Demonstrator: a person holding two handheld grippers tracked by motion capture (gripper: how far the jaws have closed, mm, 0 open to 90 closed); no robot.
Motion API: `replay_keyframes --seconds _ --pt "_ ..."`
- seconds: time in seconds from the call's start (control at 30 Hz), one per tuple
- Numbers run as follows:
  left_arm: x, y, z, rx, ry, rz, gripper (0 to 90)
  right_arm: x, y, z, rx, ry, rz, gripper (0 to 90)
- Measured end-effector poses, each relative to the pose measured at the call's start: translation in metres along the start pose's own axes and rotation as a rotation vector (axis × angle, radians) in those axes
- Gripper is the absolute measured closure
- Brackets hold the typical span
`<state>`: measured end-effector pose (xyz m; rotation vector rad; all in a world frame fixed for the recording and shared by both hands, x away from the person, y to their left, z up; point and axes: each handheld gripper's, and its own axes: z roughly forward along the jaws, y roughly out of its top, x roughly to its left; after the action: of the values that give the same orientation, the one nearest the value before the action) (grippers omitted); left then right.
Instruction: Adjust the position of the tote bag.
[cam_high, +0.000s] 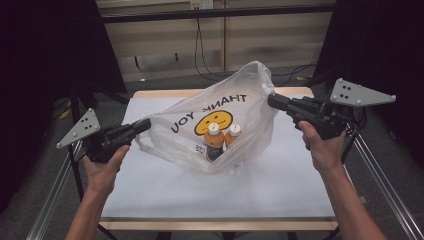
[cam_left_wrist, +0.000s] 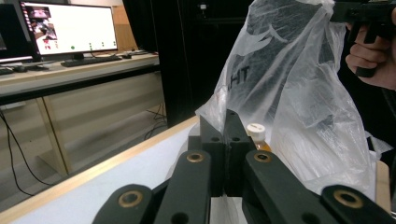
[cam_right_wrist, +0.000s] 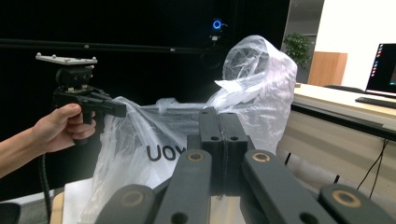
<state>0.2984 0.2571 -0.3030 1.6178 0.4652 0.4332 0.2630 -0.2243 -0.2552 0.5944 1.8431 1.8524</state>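
Plastic bag (cam_high: 220, 125) stretched between raised tongs — left (cam_high: 144, 125), right (cam_high: 274, 100).

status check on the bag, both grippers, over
Left gripper shut on the plastic bag at its left edge. Right gripper shut on its right edge. Two bottles upright inside. Nothing in the way on the table.

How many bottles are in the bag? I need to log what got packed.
2. One orange bottle stands at the bag's bottom, a second bottle right beside it, partly behind. Folds of plastic could hide more.
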Motion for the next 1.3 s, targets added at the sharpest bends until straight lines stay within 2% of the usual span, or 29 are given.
replay_keyframes --seconds 0.17,0.27,0.37,0.47,0.53,0.57,0.7,0.93,0.97,1.03,1.17,1.3 --pt "0.005 0.006 0.012 -0.015 0.009 -0.007 90.0 -0.007 0.006 0.002 -0.014 -0.02 0.001 90.0" --pt "0.012 0.009 0.018 -0.004 0.023 -0.021 90.0 -0.012 0.007 0.002 -0.019 -0.042 0.01 90.0" --pt "0.021 0.008 0.022 -0.008 0.049 -0.044 90.0 -0.022 0.002 -0.004 -0.027 -0.071 0.036 90.0" --pt "0.028 0.005 0.024 0.0 0.062 -0.067 90.0 -0.025 -0.001 -0.008 -0.022 -0.087 0.047 90.0" --pt "0.031 0.001 0.027 0.021 0.066 -0.06 90.0 -0.029 -0.005 -0.013 -0.015 -0.104 0.06 90.0" --pt "0.031 -0.001 0.028 0.038 0.085 -0.045 90.0 -0.03 -0.007 -0.015 -0.014 -0.108 0.064 90.0" --pt "0.035 -0.009 0.036 0.063 0.07 -0.037 90.0 -0.039 -0.015 -0.022 0.004 -0.133 0.092 90.0" --pt "0.037 -0.02 0.045 0.095 0.066 -0.04 90.0 -0.045 -0.033 -0.024 0.039 -0.139 0.112 90.0" --pt "0.038 -0.022 0.046 0.097 0.055 -0.041 90.0 -0.046 -0.038 -0.025 0.05 -0.142 0.113 90.0" --pt "0.038 -0.025 0.047 0.111 0.058 -0.037 90.0 -0.047 -0.047 -0.027 0.068 -0.148 0.12 90.0" --pt "0.039 -0.035 0.047 0.122 0.055 -0.049 90.0 -0.048 -0.057 -0.03 0.081 -0.158 0.138 90.0" --pt "0.042 -0.04 0.046 0.156 0.062 -0.048 90.0 -0.051 -0.07 -0.036 0.088 -0.179 0.161 90.0"
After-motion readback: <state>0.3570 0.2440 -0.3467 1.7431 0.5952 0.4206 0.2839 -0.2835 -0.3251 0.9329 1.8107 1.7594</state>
